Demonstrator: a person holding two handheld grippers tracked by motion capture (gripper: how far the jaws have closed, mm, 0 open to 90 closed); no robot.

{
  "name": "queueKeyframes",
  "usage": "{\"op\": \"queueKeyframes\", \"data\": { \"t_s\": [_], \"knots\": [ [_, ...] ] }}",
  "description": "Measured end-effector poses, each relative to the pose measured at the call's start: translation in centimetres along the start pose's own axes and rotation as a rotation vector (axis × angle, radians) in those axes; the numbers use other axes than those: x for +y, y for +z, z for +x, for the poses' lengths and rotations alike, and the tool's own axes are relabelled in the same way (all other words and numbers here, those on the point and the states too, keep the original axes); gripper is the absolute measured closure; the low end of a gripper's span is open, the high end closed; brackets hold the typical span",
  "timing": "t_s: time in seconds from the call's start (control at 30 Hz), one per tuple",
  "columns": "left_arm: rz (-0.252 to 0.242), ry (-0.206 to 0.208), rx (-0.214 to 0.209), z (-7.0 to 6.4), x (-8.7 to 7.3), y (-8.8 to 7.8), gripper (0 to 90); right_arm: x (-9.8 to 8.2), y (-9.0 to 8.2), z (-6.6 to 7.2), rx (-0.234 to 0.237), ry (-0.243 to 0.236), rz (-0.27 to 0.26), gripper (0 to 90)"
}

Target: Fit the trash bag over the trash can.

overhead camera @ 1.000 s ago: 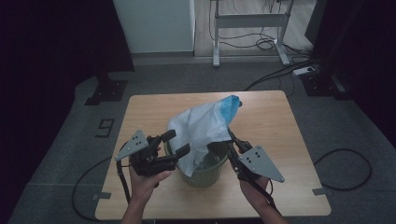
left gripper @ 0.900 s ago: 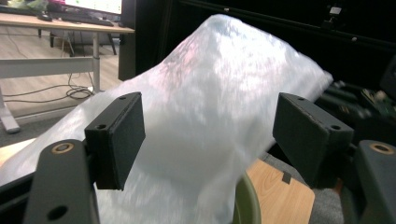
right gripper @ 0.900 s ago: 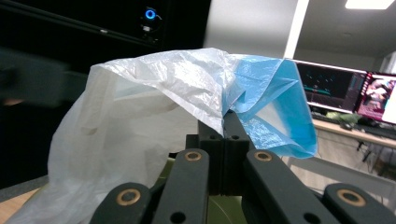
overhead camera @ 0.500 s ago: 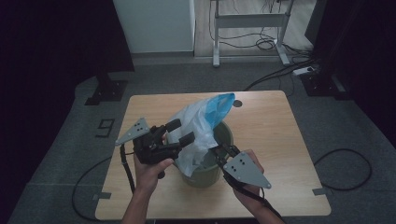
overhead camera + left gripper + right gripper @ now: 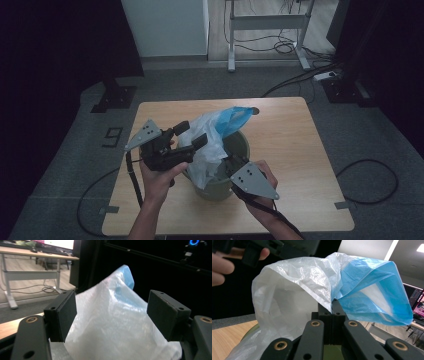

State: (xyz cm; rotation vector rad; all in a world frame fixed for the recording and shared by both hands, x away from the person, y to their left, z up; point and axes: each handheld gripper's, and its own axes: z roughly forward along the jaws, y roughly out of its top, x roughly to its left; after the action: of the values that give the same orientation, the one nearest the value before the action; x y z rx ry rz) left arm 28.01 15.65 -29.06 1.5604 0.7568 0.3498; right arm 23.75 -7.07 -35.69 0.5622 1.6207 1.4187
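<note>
- Presently, we find the left claw (image 5: 112,315) released, its jaws either side of the plastic bag (image 5: 212,137).
- Right claw (image 5: 332,315) clenched on the bag's edge, above the green bucket (image 5: 240,145).

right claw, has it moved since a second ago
Yes. The right claw has come down toward the near edge of the table, now low against the green bucket.
</note>
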Motion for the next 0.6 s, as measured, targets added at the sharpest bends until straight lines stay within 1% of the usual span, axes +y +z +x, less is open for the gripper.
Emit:
{"op": "queueKeyframes", "data": {
  "t_s": [0.1,0.17,0.2,0.23,0.3,0.37,0.47,0.6],
  "knots": [
    [0.017,0.007,0.006,-0.3,1.0,0.6,23.9,0.0,0.1,0.1,0.0,-0.005,0.001,88.7],
    [0.052,0.014,0.011,-0.4,1.6,1.4,23.6,0.1,0.2,0.1,0.001,-0.006,0.004,88.7],
    [0.072,0.023,0.024,-0.5,1.9,1.8,24.0,0.1,0.2,0.2,0.002,-0.004,0.003,88.7],
    [0.089,0.03,0.029,-0.5,1.9,2.1,26.2,0.2,0.2,0.2,0.002,-0.003,0.003,88.7],
    [0.104,0.038,0.038,-0.5,1.8,2.5,30.5,0.2,0.2,0.3,0.003,-0.003,0.0,88.7],
    [0.119,0.044,0.025,-0.3,1.3,2.7,41.6,0.3,0.2,0.3,0.004,-0.011,-0.003,88.7],
    [0.106,0.047,-0.001,-0.2,0.5,2.8,59.6,0.3,0.1,0.3,0.004,-0.017,-0.004,88.7],
    [0.095,0.082,-0.03,-0.2,0.0,2.6,78.3,0.2,0.1,0.3,0.004,-0.022,0.001,88.7]
  ]
}}
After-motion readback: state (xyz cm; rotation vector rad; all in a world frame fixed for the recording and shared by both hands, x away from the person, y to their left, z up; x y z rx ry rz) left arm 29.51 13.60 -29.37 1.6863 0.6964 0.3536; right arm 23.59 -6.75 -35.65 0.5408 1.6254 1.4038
